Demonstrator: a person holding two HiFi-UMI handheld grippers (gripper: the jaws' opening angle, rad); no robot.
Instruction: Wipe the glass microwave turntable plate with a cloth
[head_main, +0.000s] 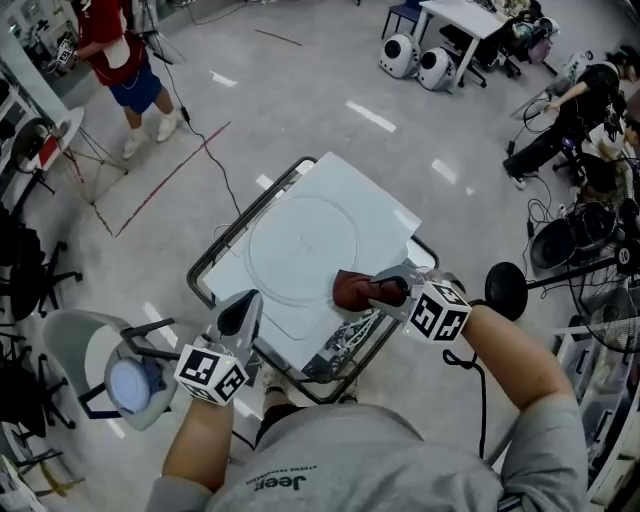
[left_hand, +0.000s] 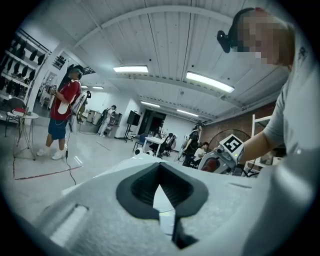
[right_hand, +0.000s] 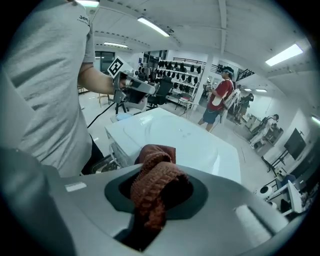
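Observation:
The clear glass turntable plate (head_main: 300, 245) lies flat on the white microwave top (head_main: 350, 185); in the right gripper view the glass plate (right_hand: 175, 135) shows as a faint round outline. My right gripper (head_main: 368, 293) is shut on a reddish-brown cloth (head_main: 348, 292), which rests at the plate's near right rim. The bunched cloth (right_hand: 155, 185) fills the jaws of the right gripper (right_hand: 156, 200). My left gripper (head_main: 247, 303) sits at the top's near left edge, jaws together. In its own view the left gripper (left_hand: 161, 192) shows only a thin slit, with nothing seen held.
The microwave sits on a black-framed cart (head_main: 200, 275). A grey chair (head_main: 75, 345) stands at the left and a black stool (head_main: 505, 285) at the right. A person in a red top (head_main: 115, 50) stands far left, with cables across the floor.

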